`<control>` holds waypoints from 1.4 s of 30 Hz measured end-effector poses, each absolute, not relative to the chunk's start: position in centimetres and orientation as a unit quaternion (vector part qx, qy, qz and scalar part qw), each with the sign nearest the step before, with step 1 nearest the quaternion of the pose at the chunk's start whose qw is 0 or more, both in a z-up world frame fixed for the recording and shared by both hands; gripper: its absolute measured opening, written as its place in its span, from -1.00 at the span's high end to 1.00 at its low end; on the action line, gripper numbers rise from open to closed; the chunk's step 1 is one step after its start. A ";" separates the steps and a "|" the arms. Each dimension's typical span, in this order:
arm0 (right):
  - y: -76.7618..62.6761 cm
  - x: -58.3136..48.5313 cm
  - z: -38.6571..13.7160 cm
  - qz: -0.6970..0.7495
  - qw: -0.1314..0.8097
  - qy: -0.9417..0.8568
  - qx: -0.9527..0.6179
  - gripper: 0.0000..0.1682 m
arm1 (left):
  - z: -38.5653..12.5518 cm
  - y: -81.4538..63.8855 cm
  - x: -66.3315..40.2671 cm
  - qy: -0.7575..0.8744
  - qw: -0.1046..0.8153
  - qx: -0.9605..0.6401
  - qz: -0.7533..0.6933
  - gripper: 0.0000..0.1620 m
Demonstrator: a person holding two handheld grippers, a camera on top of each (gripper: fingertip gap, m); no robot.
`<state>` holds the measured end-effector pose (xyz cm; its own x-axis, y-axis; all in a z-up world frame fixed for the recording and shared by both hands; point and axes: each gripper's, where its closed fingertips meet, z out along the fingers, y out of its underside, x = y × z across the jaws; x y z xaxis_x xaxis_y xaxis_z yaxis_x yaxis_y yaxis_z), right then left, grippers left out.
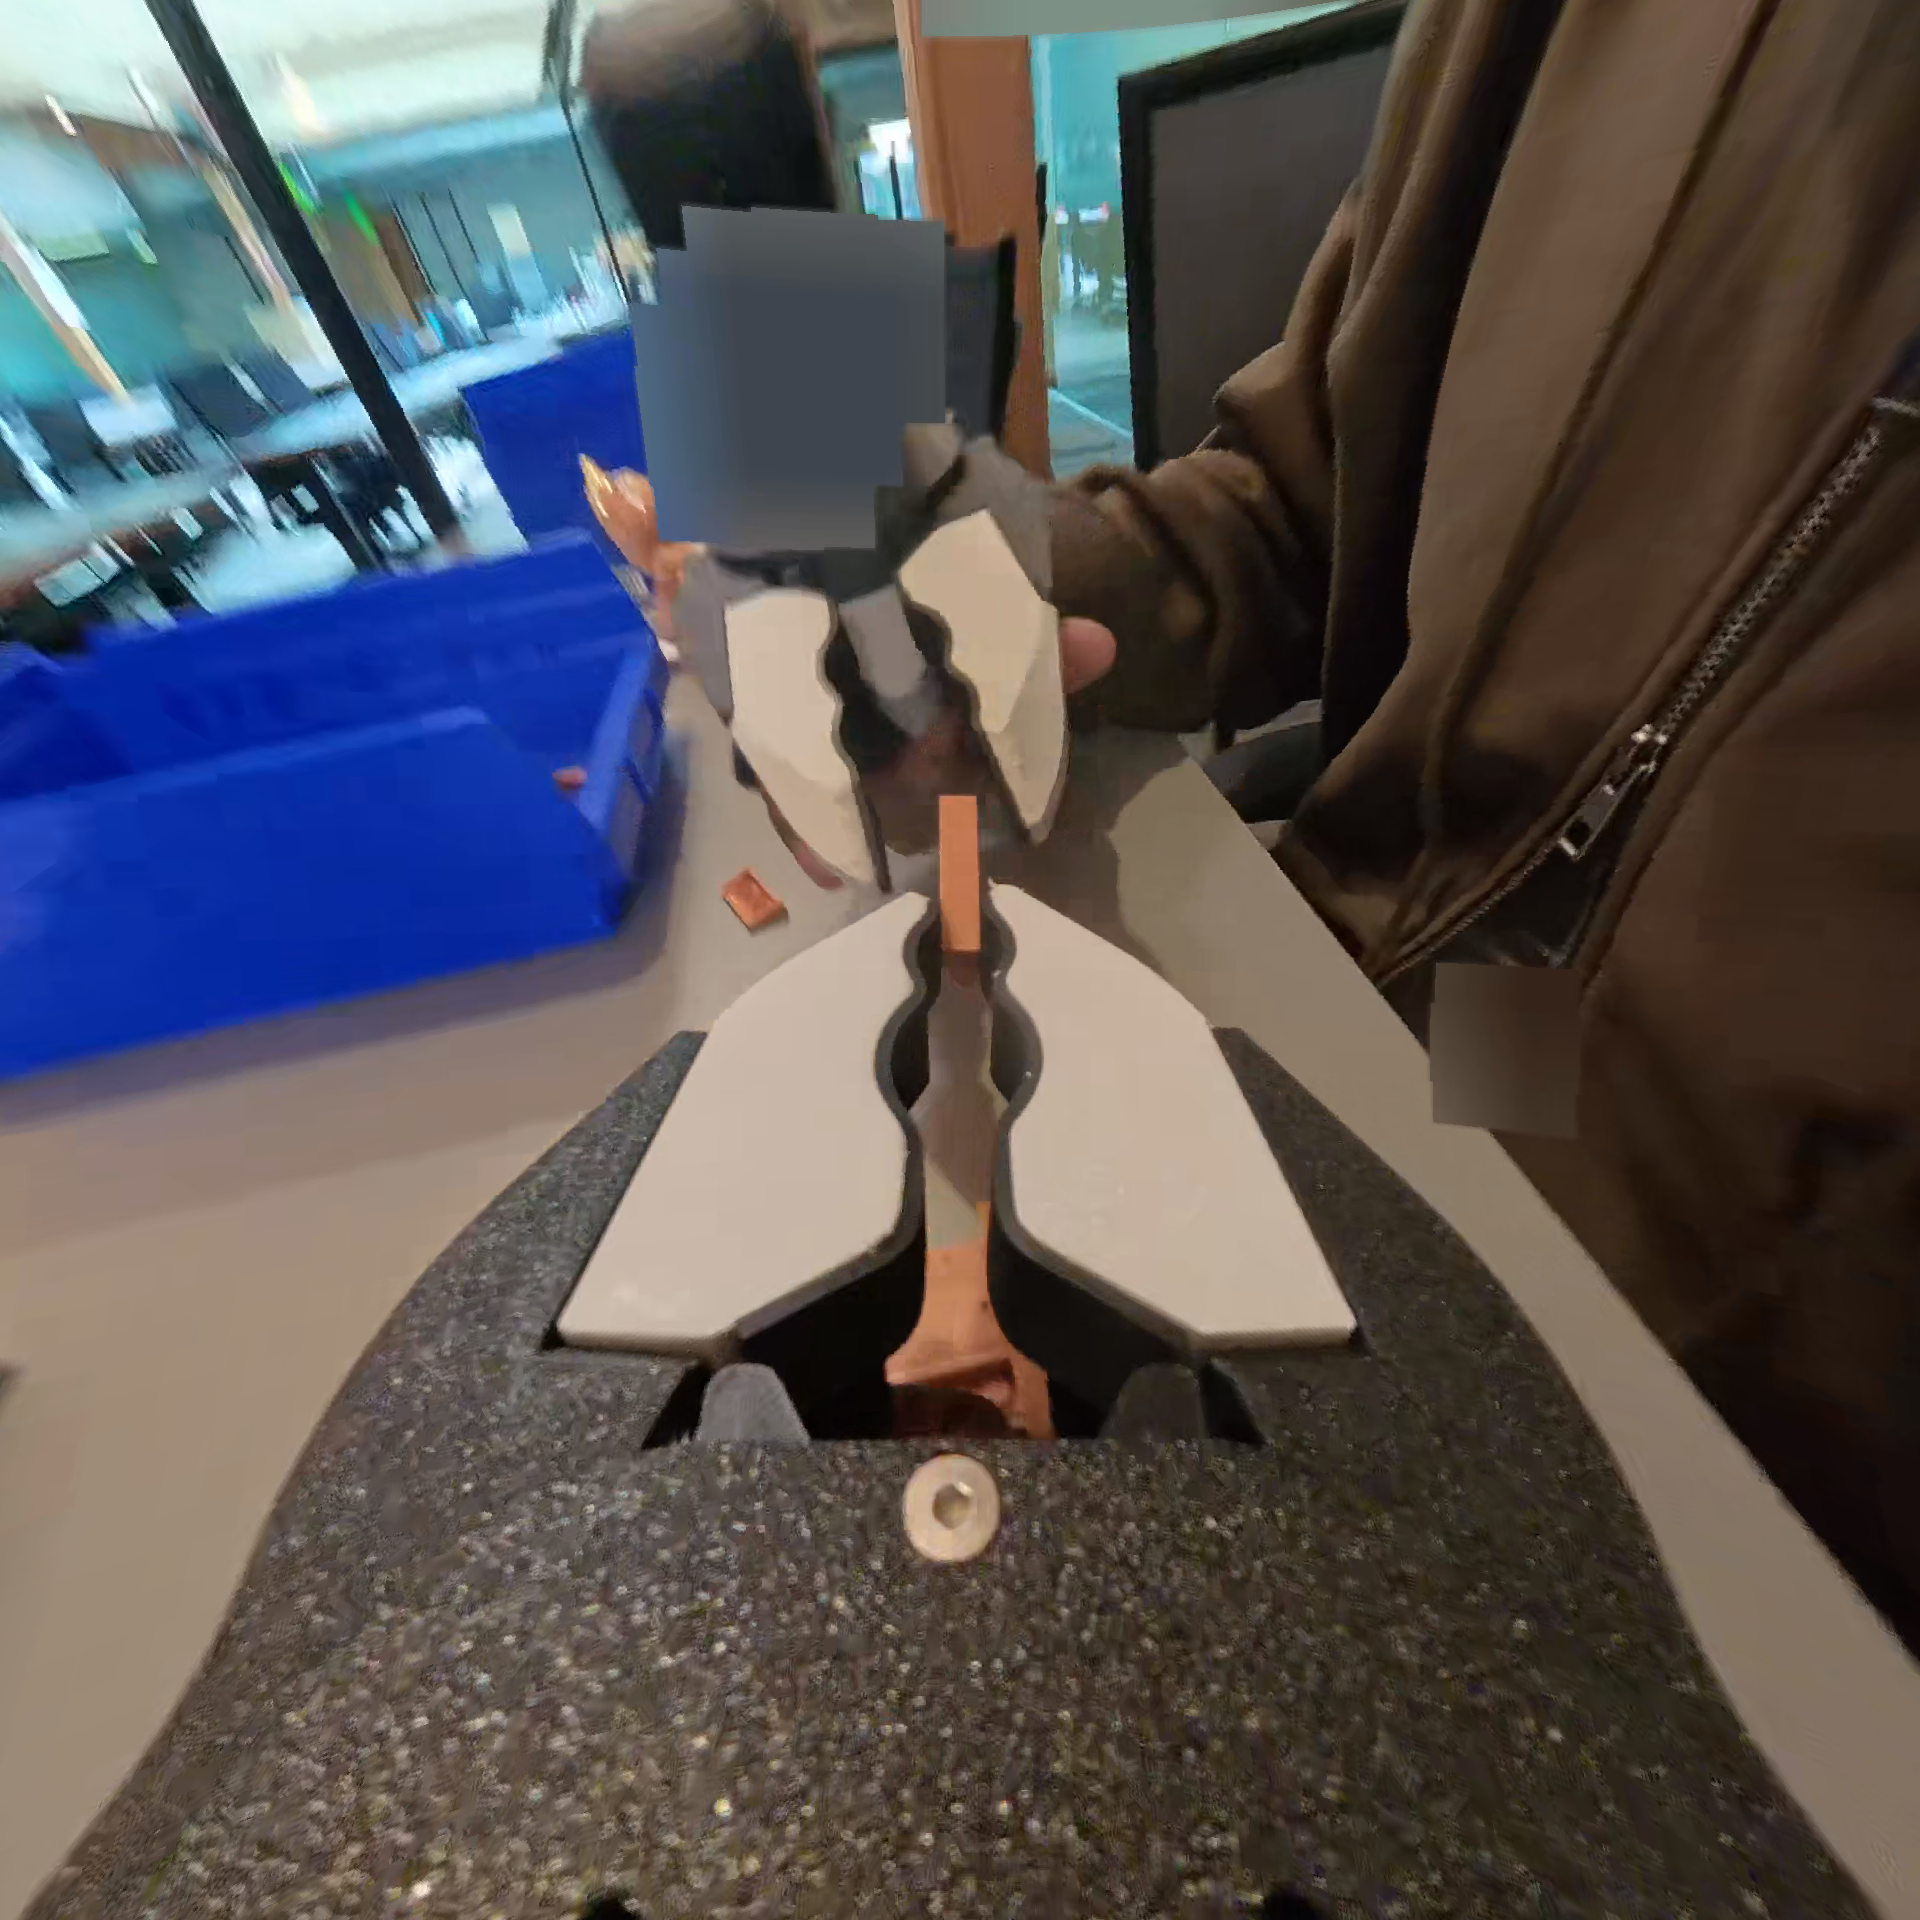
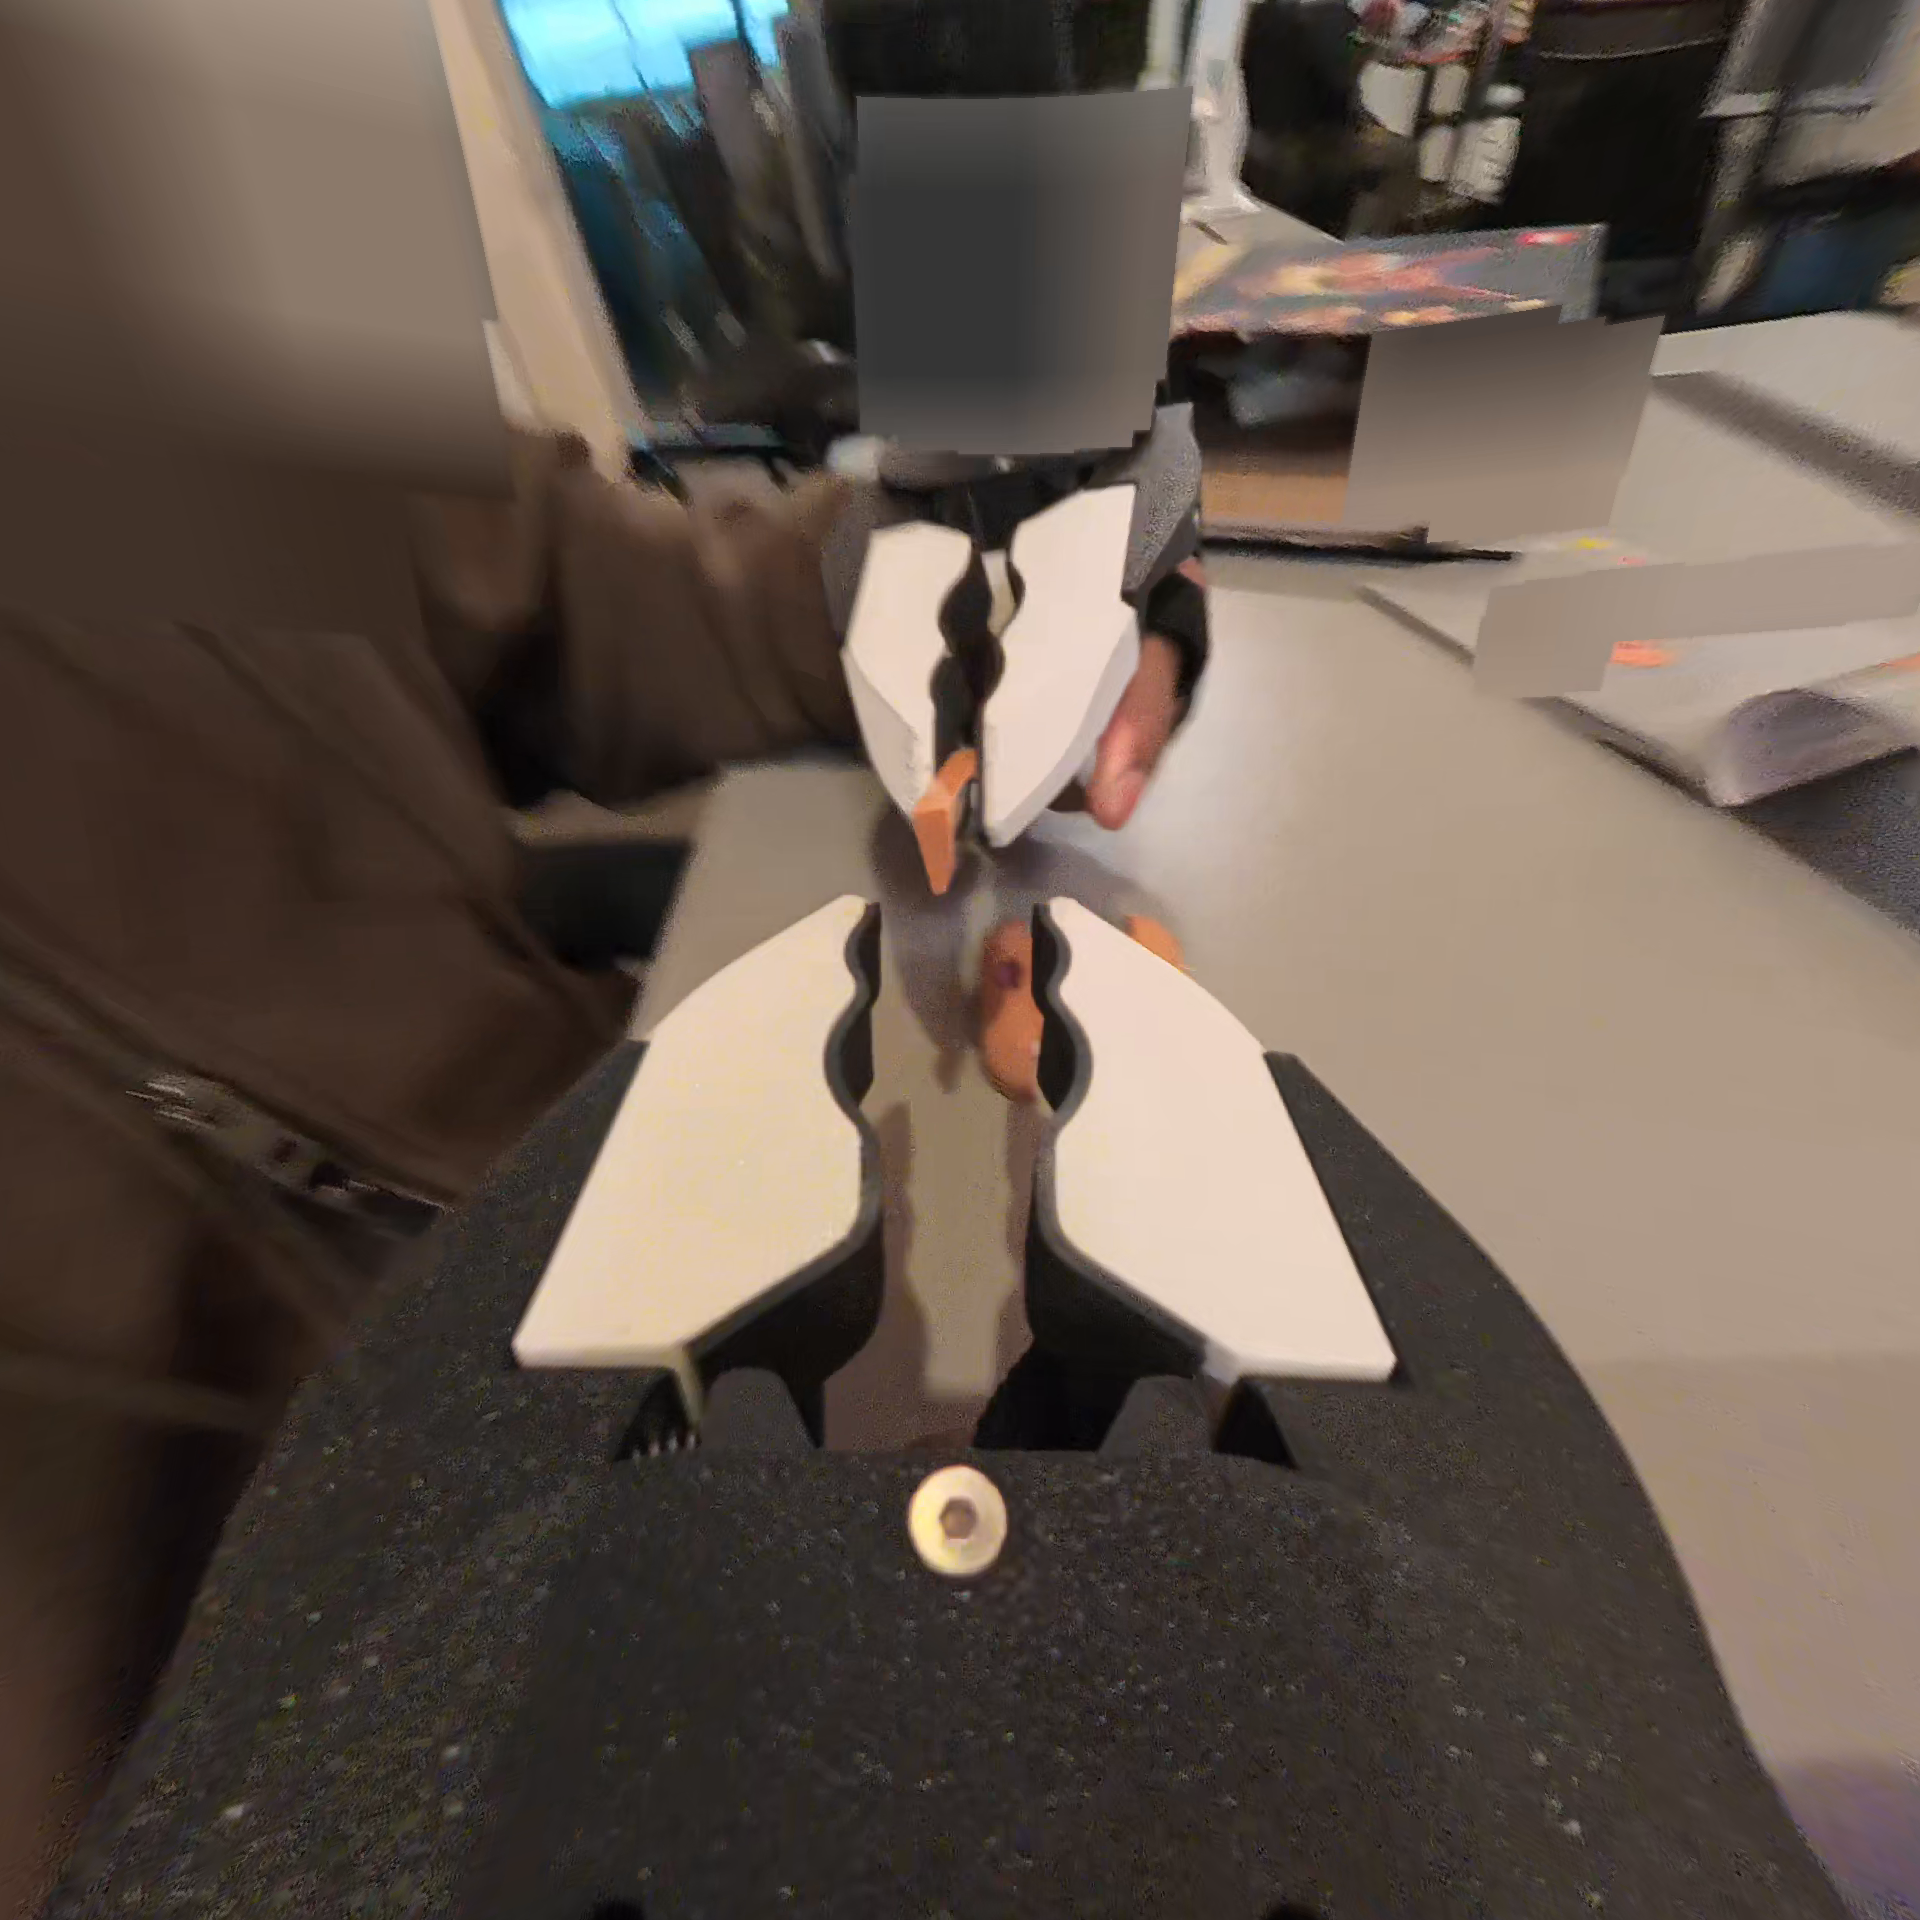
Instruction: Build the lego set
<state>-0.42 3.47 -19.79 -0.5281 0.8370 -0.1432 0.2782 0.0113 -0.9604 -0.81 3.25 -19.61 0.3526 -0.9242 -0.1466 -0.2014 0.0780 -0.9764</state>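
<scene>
Orange thin plate [image 1: 958, 873] is pinched edge-on in my left gripper [image 1: 958, 914], tip sticking out so it can be mated. My right gripper [image 2: 956, 935] faces it with jaws apart, holding nothing; another orange piece [image 2: 1010, 1013] lies blurred on the grey table [image 2: 1455, 935] under it. Blue bins [image 1: 312, 790] sit to the side. Booklet [image 2: 1766, 727] print: too blurred to read.

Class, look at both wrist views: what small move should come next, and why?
Probably bring the open right gripper up to the thin orange piece that the left gripper pinches upright. The two grippers face each other above the table, and the right one holds nothing.
</scene>
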 end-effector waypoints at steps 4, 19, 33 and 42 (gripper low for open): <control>2.8 0.0 -18.2 0.665 0.148 -0.598 -0.422 0.61 | -18.3 2.9 -0.5 0.497 0.624 -0.536 -0.275 0.92; -0.5 2.6 -16.0 0.779 -0.021 -0.542 -0.314 0.46 | -16.9 0.9 3.8 0.588 0.665 -0.414 -0.201 0.92; 0.6 1.7 -16.9 0.759 0.049 -0.545 -0.354 0.56 | -17.5 2.9 3.4 0.556 0.681 -0.448 -0.162 0.87; 2.9 -0.3 -19.2 0.643 0.212 -0.606 -0.418 0.57 | -19.2 5.2 0.6 0.483 0.636 -0.579 -0.165 0.61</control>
